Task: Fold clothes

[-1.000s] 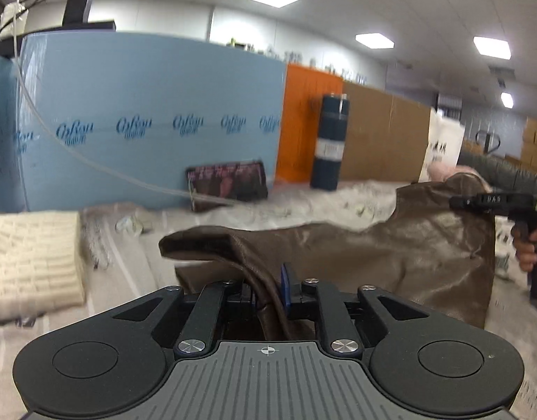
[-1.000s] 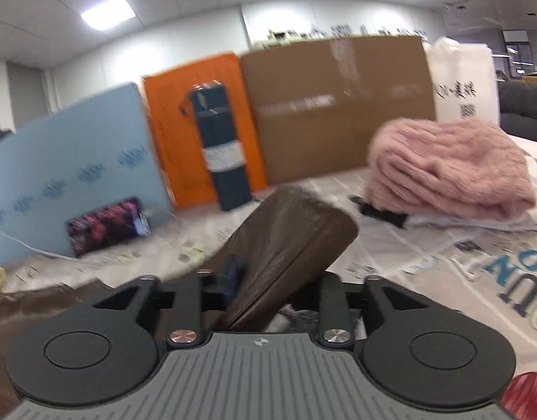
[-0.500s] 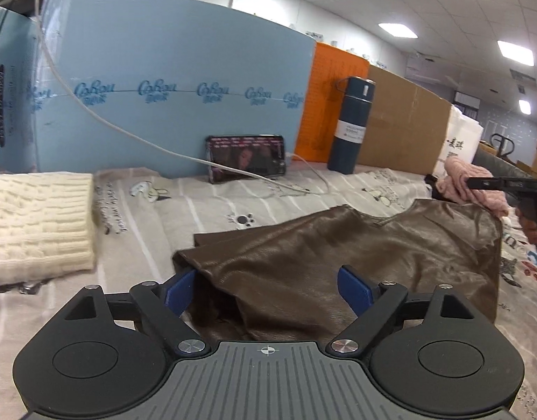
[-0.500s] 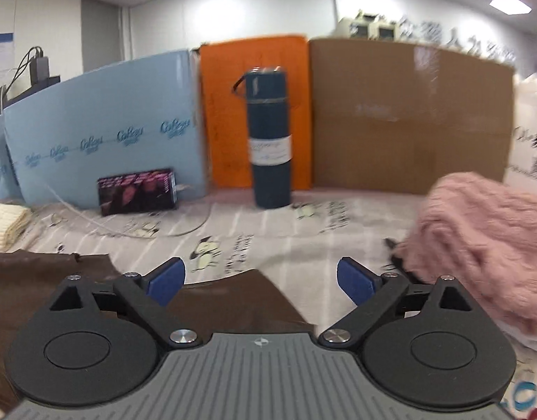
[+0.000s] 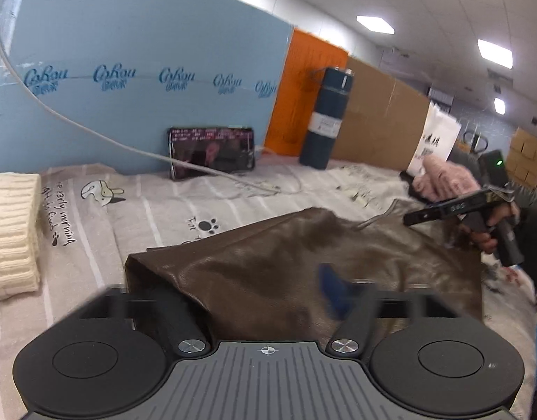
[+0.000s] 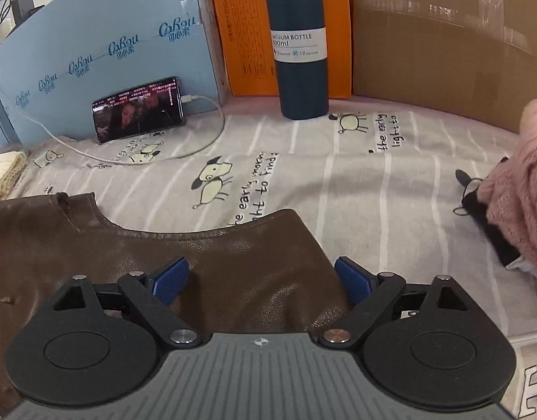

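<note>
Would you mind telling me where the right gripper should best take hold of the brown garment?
Probably the shoulder corner of the brown garment lying between the open right gripper jaws. Come from the near side, over the cloth: that corner lies flat and free beside the scooped neckline.

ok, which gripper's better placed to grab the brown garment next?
Left, probably: the left gripper has just been closing around a corner of the brown garment; the right gripper, also just closing, stands wide over the shoulder edge, pads clear.
</note>
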The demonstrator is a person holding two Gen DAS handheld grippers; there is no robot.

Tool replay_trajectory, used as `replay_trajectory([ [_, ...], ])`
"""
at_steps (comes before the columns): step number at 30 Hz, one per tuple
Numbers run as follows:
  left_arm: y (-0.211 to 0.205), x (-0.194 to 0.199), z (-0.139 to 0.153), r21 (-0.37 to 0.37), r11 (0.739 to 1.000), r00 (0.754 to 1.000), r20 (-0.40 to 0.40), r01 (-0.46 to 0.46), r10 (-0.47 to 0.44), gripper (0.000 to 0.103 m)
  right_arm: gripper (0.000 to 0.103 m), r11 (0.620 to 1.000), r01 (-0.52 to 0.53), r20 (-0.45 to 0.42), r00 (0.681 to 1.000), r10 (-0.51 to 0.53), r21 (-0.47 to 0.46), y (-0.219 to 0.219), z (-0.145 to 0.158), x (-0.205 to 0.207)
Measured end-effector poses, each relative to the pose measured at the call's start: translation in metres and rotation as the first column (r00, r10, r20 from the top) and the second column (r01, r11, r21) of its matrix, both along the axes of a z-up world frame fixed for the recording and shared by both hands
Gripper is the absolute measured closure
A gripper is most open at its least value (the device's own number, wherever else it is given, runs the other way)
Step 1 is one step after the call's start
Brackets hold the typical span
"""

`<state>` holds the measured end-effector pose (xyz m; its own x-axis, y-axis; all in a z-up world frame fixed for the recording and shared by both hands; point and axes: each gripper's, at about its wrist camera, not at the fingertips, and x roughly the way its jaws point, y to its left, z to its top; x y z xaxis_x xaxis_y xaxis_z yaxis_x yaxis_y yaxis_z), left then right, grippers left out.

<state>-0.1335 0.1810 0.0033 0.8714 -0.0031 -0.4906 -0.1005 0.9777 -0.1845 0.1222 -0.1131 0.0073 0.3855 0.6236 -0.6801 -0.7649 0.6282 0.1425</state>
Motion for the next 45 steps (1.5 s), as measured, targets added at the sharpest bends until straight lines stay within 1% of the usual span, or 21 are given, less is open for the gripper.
replay_trajectory([
  [2,0.0,0.006,-0.001,0.031,1.0,1.0,0.008,-0.006,0.005,0.098,0.025,1.0,0.008,0.014,1.0,-0.008,0.003,-0.003,0.0,-0.001],
  [4,-0.001,0.011,0.004,0.082,0.996,0.999,0.04,-0.018,0.015,0.1,0.059,1.0,0.026,0.047,0.999,-0.026,0.008,-0.007,0.002,-0.001],
  [5,-0.002,0.013,0.009,0.116,0.993,0.998,0.062,-0.027,0.02,0.1,0.063,0.999,0.035,0.064,0.997,-0.035,0.01,-0.009,0.004,-0.001],
  [7,-0.001,0.018,0.022,0.185,0.981,0.991,0.128,-0.05,0.027,0.1,0.081,0.999,0.052,0.097,0.994,-0.053,0.016,-0.014,0.006,-0.001],
  [10,-0.002,0.022,0.047,0.259,0.962,0.97,0.241,-0.087,0.023,0.101,0.093,0.997,0.04,0.179,0.983,-0.05,0.059,-0.017,0.016,-0.015],
  [13,-0.012,0.007,0.074,0.291,0.953,0.927,0.373,-0.085,-0.031,0.101,0.095,0.987,0.055,0.265,0.96,-0.093,0.148,-0.03,0.033,-0.033],
  [15,-0.022,-0.015,0.088,0.298,0.953,0.887,0.453,-0.054,-0.091,0.101,0.095,0.971,0.073,0.303,0.942,-0.142,0.227,-0.045,0.045,-0.046],
  [20,-0.044,-0.088,0.104,0.284,0.953,0.765,0.59,0.105,-0.26,0.101,0.095,0.908,0.088,0.371,0.893,-0.254,0.41,-0.094,0.069,-0.089],
  [21,-0.047,-0.101,0.104,0.274,0.95,0.739,0.608,0.149,-0.291,0.101,0.095,0.896,0.088,0.385,0.882,-0.273,0.436,-0.103,0.072,-0.1],
  [24,-0.051,-0.133,0.098,0.231,0.935,0.676,0.646,0.269,-0.354,0.101,0.095,0.868,0.1,0.403,0.856,-0.324,0.486,-0.126,0.075,-0.131],
  [26,-0.051,-0.149,0.092,0.208,0.905,0.628,0.662,0.371,-0.409,0.101,0.096,0.852,0.113,0.407,0.841,-0.356,0.512,-0.14,0.074,-0.151],
  [28,-0.051,-0.161,0.085,0.189,0.855,0.583,0.66,0.482,-0.474,0.101,0.096,0.836,0.132,0.401,0.83,-0.387,0.533,-0.154,0.072,-0.169],
  [30,-0.051,-0.167,0.077,0.142,0.798,0.562,0.638,0.586,-0.526,0.101,0.096,0.816,0.165,0.372,0.828,-0.42,0.555,-0.171,0.064,-0.184],
  [32,-0.052,-0.169,0.069,0.114,0.739,0.543,0.607,0.664,-0.581,0.1,0.096,0.802,0.194,0.341,0.83,-0.441,0.565,-0.185,0.054,-0.198],
  [34,-0.053,-0.171,0.06,0.078,0.688,0.537,0.564,0.721,-0.627,0.098,0.096,0.789,0.233,0.307,0.83,-0.466,0.568,-0.197,0.042,-0.213],
  [35,-0.052,-0.17,0.055,0.06,0.68,0.549,0.541,0.731,-0.637,0.097,0.096,0.784,0.257,0.289,0.828,-0.48,0.566,-0.203,0.035,-0.22],
  [37,-0.05,-0.167,0.046,0.022,0.667,0.572,0.495,0.744,-0.654,0.096,0.096,0.774,0.308,0.262,0.818,-0.512,0.553,-0.214,0.027,-0.23],
  [40,-0.043,-0.17,0.031,-0.017,0.689,0.632,0.414,0.725,-0.655,0.087,0.096,0.748,0.388,0.226,0.788,-0.572,0.539,-0.235,0.016,-0.242],
  [43,-0.037,-0.176,0.015,-0.041,0.717,0.684,0.342,0.696,-0.644,0.048,0.096,0.722,0.458,0.21,0.751,-0.627,0.518,-0.251,0.012,-0.246],
  [44,-0.031,-0.177,0.013,-0.048,0.739,0.708,0.334,0.672,-0.622,0.017,0.096,0.715,0.475,0.207,0.74,-0.64,0.512,-0.253,0.011,-0.245],
  [45,-0.024,-0.177,0.011,-0.055,0.762,0.732,0.328,0.646,-0.597,0.011,0.095,0.712,0.484,0.206,0.735,-0.646,0.509,-0.254,0.012,-0.242],
])
